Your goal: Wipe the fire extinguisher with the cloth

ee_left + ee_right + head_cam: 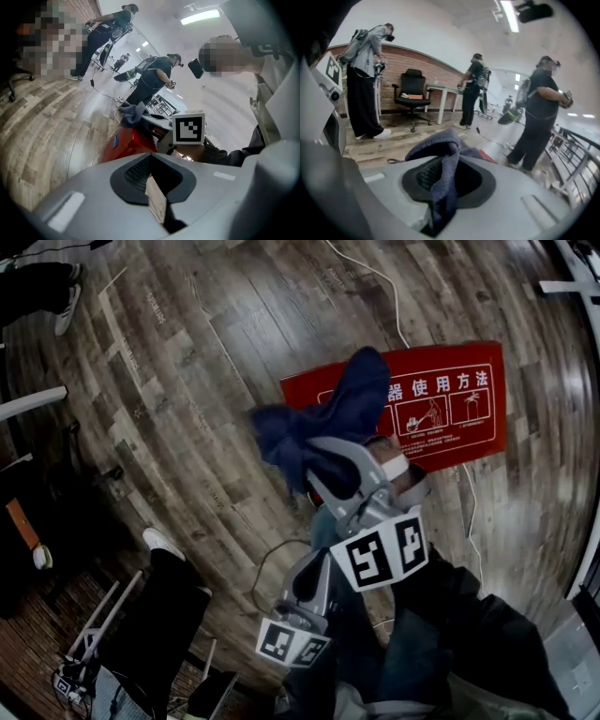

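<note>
Right gripper view: right gripper (443, 187) jaws clamped on blue cloth (440, 145); left gripper (154, 187) jaws pressed together, nothing btwn.

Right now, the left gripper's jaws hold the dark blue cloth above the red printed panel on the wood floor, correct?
No. The right gripper holds the dark blue cloth in its jaws, as the right gripper view shows. The rest stands: above the red printed panel on the wood floor.

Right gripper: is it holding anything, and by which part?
The right gripper holds the dark blue cloth, pinched between its jaws at a bunched fold; the rest spills forward over the jaws.
</note>
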Available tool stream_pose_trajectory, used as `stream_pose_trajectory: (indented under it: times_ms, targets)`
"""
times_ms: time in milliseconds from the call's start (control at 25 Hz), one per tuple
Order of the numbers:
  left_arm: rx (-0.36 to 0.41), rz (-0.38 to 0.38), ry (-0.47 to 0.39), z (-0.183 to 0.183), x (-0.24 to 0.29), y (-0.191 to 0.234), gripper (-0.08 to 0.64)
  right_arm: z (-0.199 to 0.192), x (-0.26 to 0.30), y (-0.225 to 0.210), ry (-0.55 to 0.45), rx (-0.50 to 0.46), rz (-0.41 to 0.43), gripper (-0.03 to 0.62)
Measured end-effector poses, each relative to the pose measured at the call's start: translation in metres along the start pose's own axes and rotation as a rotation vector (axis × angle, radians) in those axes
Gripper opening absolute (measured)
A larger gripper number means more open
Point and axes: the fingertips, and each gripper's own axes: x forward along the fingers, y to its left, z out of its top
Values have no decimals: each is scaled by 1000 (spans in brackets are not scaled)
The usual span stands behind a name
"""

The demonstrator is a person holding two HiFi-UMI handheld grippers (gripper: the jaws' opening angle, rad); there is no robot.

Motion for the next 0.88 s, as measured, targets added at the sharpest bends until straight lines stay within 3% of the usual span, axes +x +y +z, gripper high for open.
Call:
stream_pose_trajectory:
  times_ms: [80, 200, 320, 440, 560, 640, 720, 880]
  targets:
    - [-1, 5, -6, 3, -1, -1, 5, 7, 6, 27, -18, -88, 58, 61]
    - [-2, -8, -11, 3, -4, 1, 5, -9, -4, 6, -3, -45, 48, 61]
    - [-20, -16, -3, -2, -7, 4, 5, -38, -25, -71, -7, 38, -124, 61]
    - [-32, -14, 11, -6, -15, 10, 5, -102, -67, -149, 112, 265, -377, 61]
    - [-41, 10, 16, -2, -29, 23, 5, -124, -85, -182, 191, 268, -468, 61]
    - [-44, 38, 21, 5, -43, 33, 5, -116, -77, -175, 223, 230, -470, 60]
    - [-46, 67, 29, 13, -58, 41, 5, -89, -52, -151, 210, 212, -405, 60]
    - [-29, 112, 43, 25, -82, 50, 5, -15, 2, -79, 69, 171, -230, 60]
